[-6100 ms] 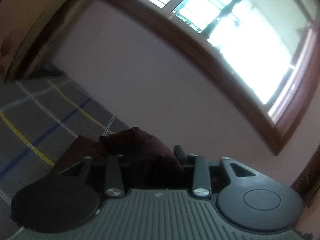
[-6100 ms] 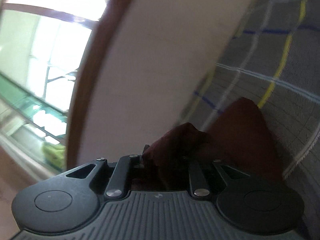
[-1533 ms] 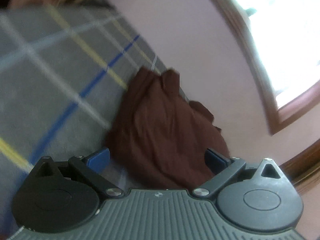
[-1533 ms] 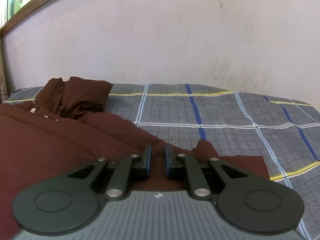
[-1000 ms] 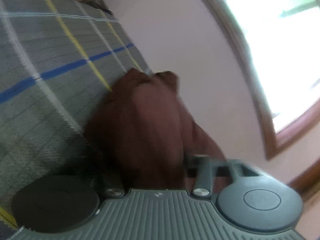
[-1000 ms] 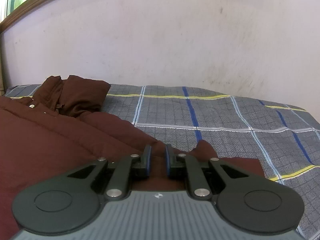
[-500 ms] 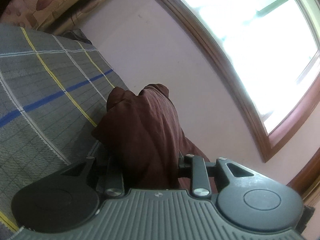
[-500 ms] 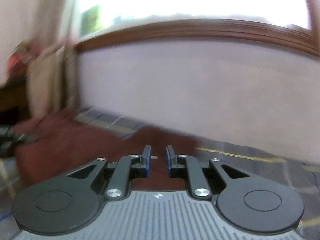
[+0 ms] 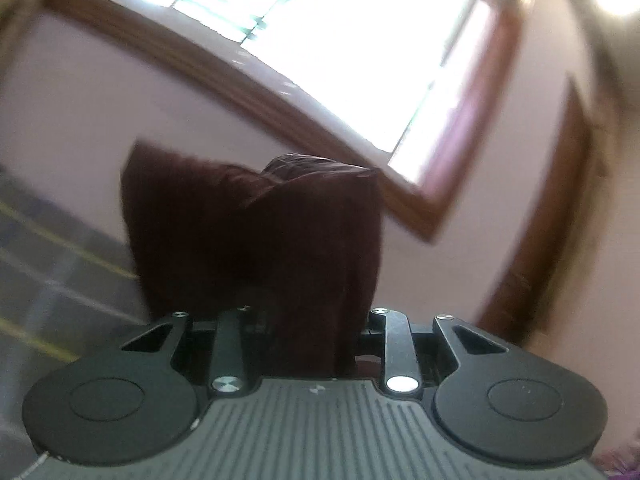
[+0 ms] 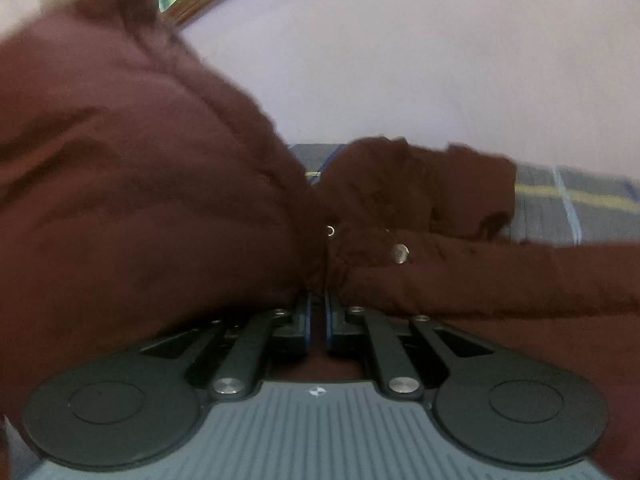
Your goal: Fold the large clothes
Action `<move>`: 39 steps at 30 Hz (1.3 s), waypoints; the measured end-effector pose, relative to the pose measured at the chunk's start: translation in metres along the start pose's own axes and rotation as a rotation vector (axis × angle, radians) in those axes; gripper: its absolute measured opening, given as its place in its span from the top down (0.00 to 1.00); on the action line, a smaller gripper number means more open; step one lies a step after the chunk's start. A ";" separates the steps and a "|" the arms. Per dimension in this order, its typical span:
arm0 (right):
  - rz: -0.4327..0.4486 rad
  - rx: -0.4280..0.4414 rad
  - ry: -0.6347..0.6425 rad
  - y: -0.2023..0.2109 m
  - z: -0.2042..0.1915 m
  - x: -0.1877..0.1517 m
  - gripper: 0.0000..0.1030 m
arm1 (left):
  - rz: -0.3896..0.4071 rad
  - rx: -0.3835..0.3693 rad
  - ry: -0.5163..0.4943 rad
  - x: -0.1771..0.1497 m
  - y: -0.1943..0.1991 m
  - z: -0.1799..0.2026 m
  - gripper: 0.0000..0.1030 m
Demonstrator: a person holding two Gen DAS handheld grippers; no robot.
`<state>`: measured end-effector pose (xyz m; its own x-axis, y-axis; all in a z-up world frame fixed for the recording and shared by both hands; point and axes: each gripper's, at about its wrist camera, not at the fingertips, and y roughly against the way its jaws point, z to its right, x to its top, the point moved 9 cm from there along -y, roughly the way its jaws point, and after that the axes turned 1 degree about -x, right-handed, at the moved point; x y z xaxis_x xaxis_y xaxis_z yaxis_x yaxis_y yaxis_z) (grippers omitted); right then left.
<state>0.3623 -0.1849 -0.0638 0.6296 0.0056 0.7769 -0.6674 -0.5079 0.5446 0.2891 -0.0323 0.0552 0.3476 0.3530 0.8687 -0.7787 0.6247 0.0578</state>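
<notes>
Both tools grip the maroon garment [image 10: 160, 184]: right tool [image 10: 316, 312] nearly closed on it, left tool [image 9: 308, 320] clamping a bunch (pads hidden). Mid-fold, lifted above the bed [image 10: 580, 200]. Next, probably lay the held edge flat ahead.

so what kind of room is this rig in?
Likely a bedroom: a grey plaid bedsheet under the maroon garment, a plain wall beside it and a wood-framed window.

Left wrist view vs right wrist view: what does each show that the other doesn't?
Only the left wrist view: the bright wood-framed window in full, and a brown wooden door frame.

Only the right wrist view: round metal snap buttons on the fabric.

Both: the dark maroon fabric garment clamped in a hand-held gripper, the grey checked bedsheet, and the pale wall.
</notes>
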 end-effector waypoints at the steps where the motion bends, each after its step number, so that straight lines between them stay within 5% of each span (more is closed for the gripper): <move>1: 0.008 0.024 -0.043 0.001 0.006 -0.001 0.94 | -0.016 -0.036 -0.008 -0.005 -0.011 0.014 0.69; 9: 0.047 0.285 -0.476 0.043 0.069 -0.002 0.95 | -0.092 -0.314 -0.122 -0.060 -0.065 0.111 0.69; 14: 0.080 0.278 -0.564 0.120 0.114 -0.022 0.88 | -0.155 -0.385 -0.148 -0.094 -0.083 0.139 0.69; 17: 0.151 0.223 -0.598 0.183 0.145 -0.045 0.67 | -0.191 -0.411 -0.159 -0.113 -0.093 0.146 0.69; 19: 0.234 0.188 -0.635 0.227 0.163 -0.062 0.36 | -0.207 -0.427 -0.162 -0.124 -0.096 0.149 0.69; 21: 0.318 0.108 -0.680 0.271 0.180 -0.081 0.18 | -0.231 -0.435 -0.189 -0.136 -0.098 0.155 0.69; 24: 0.341 0.045 -0.713 0.295 0.191 -0.104 0.20 | -0.245 -0.447 -0.239 -0.150 -0.098 0.159 0.69; 27: 0.233 -0.039 -0.653 0.273 0.186 -0.116 0.80 | -0.246 -0.445 -0.243 -0.147 -0.091 0.158 0.69; 35: 0.245 0.041 -0.594 0.194 0.179 -0.060 0.85 | -0.217 -0.423 -0.266 -0.136 -0.082 0.170 0.68; 39: 0.234 0.074 -0.691 0.173 0.211 -0.078 0.88 | -0.258 -0.425 -0.299 -0.156 -0.093 0.173 0.67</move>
<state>0.2813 -0.4549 -0.0965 0.5977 -0.6421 0.4800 -0.8016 -0.4865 0.3474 0.2168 -0.2664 -0.0008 0.2882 -0.0215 0.9573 -0.3888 0.9110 0.1375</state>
